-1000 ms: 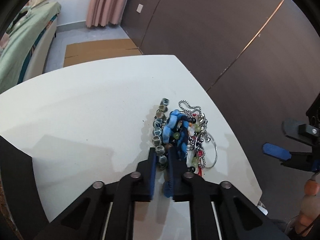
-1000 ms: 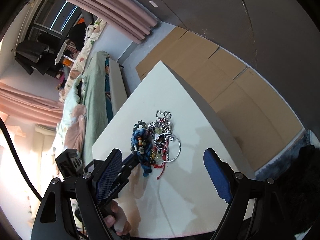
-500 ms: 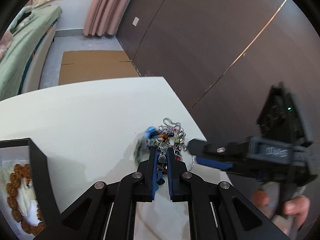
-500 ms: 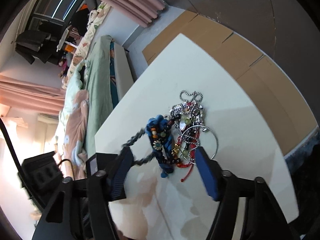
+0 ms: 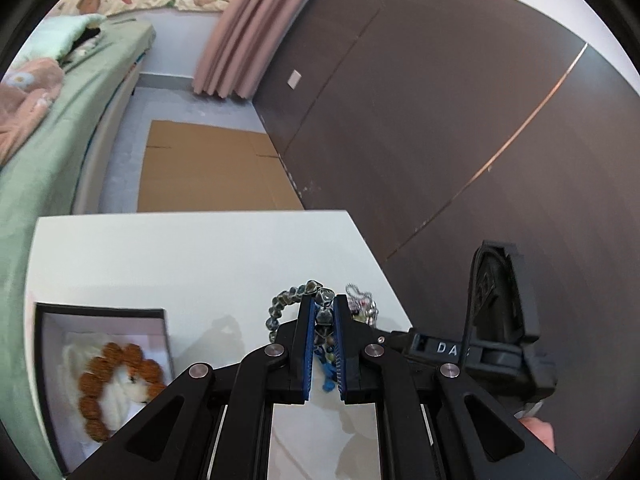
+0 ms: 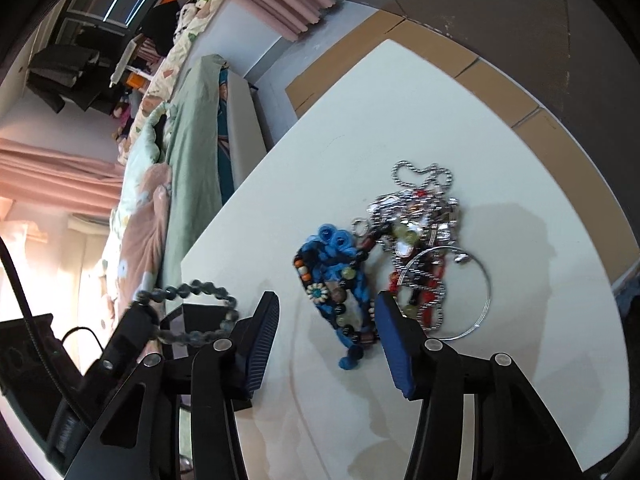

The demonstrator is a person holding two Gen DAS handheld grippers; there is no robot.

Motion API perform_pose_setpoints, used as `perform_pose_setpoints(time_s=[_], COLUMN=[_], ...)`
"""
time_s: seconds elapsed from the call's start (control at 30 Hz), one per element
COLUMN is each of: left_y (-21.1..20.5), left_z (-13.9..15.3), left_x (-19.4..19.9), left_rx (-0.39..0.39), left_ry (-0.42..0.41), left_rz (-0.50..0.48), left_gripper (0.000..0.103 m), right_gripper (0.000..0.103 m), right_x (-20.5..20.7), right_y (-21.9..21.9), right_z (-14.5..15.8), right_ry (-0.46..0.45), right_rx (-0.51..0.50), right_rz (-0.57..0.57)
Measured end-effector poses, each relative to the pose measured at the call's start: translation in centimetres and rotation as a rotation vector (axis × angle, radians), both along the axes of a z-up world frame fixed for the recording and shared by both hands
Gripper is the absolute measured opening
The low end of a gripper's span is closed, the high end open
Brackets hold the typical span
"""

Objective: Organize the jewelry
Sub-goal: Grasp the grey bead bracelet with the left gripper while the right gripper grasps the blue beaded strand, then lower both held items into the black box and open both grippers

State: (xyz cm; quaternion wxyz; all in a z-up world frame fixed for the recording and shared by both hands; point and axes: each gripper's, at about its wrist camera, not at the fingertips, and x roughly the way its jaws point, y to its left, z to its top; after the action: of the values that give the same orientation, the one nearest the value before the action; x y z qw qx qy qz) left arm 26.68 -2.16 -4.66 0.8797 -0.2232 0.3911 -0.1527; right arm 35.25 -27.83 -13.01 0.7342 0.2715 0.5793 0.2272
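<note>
Two grippers over the white table [image 6: 520, 360], w/ an open box [image 5: 40, 360] at its left end already holding a brown bead bracelet [image 5: 116, 384] — prob. where sorted pieces go. Left gripper [image 5: 323, 328] is pinched tight on the grey-green bead bracelet [image 6: 192, 312], lifted off the table, likely to carry it boxward. Right gripper [image 6: 326, 320] is closing astride the blue braided bracelet [image 6: 340, 272], pads not pressing yet — silver chains [image 6: 424, 216] tangled just beside.

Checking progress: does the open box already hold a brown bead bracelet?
Yes: a brown bead bracelet lies on white padding inside the black-rimmed box.
</note>
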Motion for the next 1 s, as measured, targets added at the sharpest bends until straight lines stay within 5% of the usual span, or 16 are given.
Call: perform_pose_setpoints(time_s=[0.3,0.63,0.73,1.0], left_y=[4.2,7.0,7.4,8.1], left_z=[2.0,3.0,2.4,1.2], left_x=[-0.7,-2.8,-3.8,-5.2], left_rx=[-0.032,-0.029,-0.018,-0.014], left_ry=[-0.045,-0.063,-0.051,-0.012], left_rz=[0.098,0.144,0.154,0.174], left_gripper=[0.009,0.009,0.009,0.009], right_gripper=[0.042,0.042,0.018,0.013], right_x=[0.8,0.9,0.6,0.4], right_y=[3.0,6.2,6.9,4.5], right_z=[0.5,0.8,0.7,2.0], right_ry=[-0.042,-0.125,-0.149,-0.160], right_rx=[-0.026,-0.334,-0.438,-0.274], right_rz=[0.034,0.075,0.097,0.038])
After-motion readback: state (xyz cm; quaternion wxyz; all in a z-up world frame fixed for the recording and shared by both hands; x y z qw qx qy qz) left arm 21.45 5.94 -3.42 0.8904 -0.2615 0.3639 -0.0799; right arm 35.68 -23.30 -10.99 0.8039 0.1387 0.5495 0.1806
